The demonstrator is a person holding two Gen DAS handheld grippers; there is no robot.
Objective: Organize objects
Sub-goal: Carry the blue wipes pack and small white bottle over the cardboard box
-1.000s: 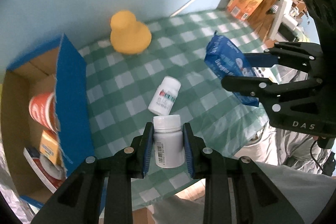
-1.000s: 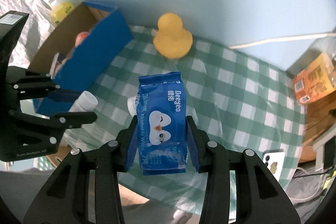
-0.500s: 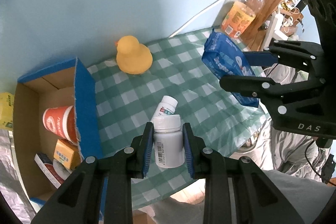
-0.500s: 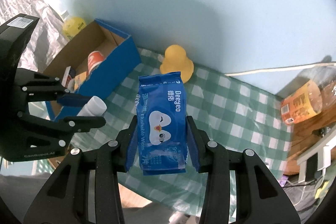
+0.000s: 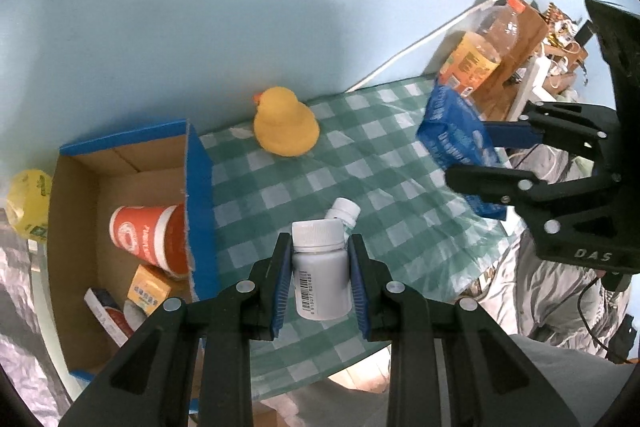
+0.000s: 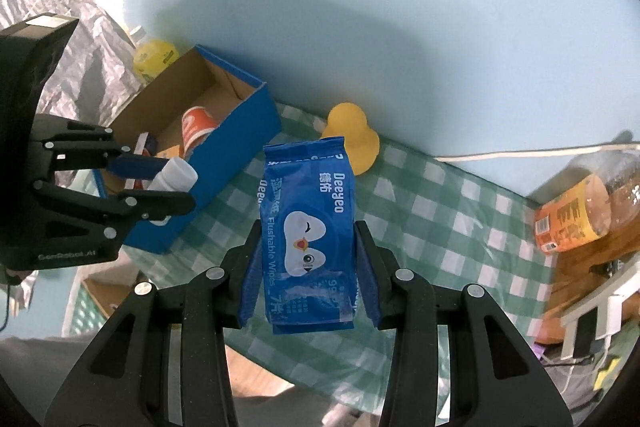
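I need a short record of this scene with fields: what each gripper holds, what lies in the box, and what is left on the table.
left gripper: shut on white pill bottle, held above the table's near edge
right gripper: shut on blue wipes pack, held upright
blue box: open top; holds orange paper cup on its side, small yellow carton, a flat red and white packet
checked tablecloth: yellow duck near the wall, second pill bottle lying down
beside the table: orange drink bottle, on the right
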